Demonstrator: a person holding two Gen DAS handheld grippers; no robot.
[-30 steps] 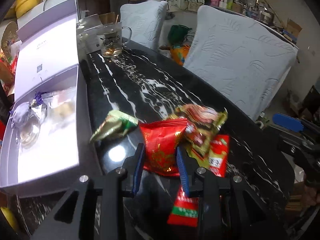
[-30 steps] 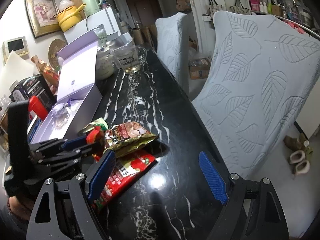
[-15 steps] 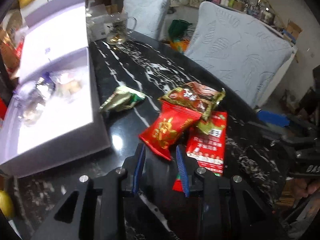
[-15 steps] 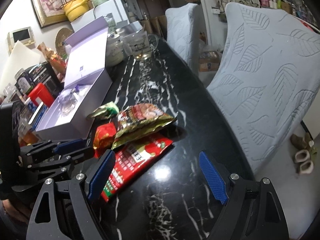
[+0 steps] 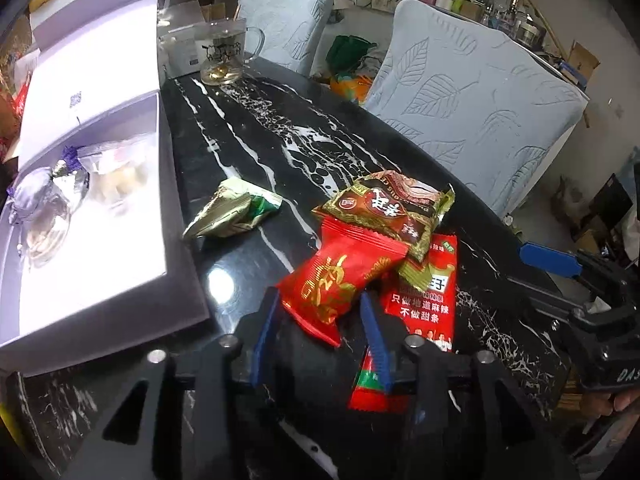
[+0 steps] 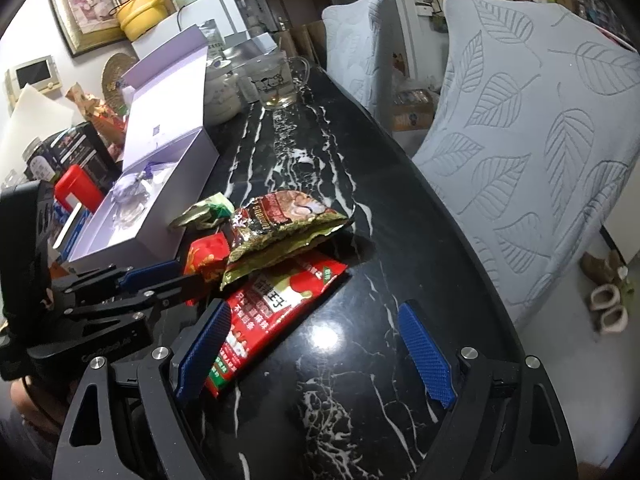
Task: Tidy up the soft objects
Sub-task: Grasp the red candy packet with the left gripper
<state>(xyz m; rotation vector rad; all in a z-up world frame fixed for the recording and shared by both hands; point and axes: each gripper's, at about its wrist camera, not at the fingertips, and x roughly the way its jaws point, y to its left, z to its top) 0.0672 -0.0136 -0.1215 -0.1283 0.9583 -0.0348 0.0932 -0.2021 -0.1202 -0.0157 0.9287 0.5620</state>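
Several snack packets lie on the black marble table [image 5: 256, 128]. My left gripper [image 5: 318, 320] has its jaws partly open around the near end of a small red packet [image 5: 340, 276], without clamping it. A brown-and-gold packet [image 5: 384, 208] rests on a long red packet [image 5: 420, 300]. A green-gold packet [image 5: 232, 210] lies apart to the left. An open lilac box [image 5: 92, 216] holds wrapped items. My right gripper [image 6: 316, 344] is wide open and empty above the table, its left finger beside the long red packet [image 6: 280, 300]. The brown packet [image 6: 284, 228] and the small red packet [image 6: 206, 256] show there too.
A glass mug [image 5: 224, 52] stands at the table's far end. Two chairs with leaf-pattern covers [image 5: 472, 112] line the right side. The right gripper shows at the right edge of the left wrist view [image 5: 580, 280]. Cluttered shelves and boxes [image 6: 72, 152] stand left of the table.
The left gripper drew back from the small red packet, then came forward over its near end, jaws somewhat wider. The right gripper moved a little closer to the long red packet.
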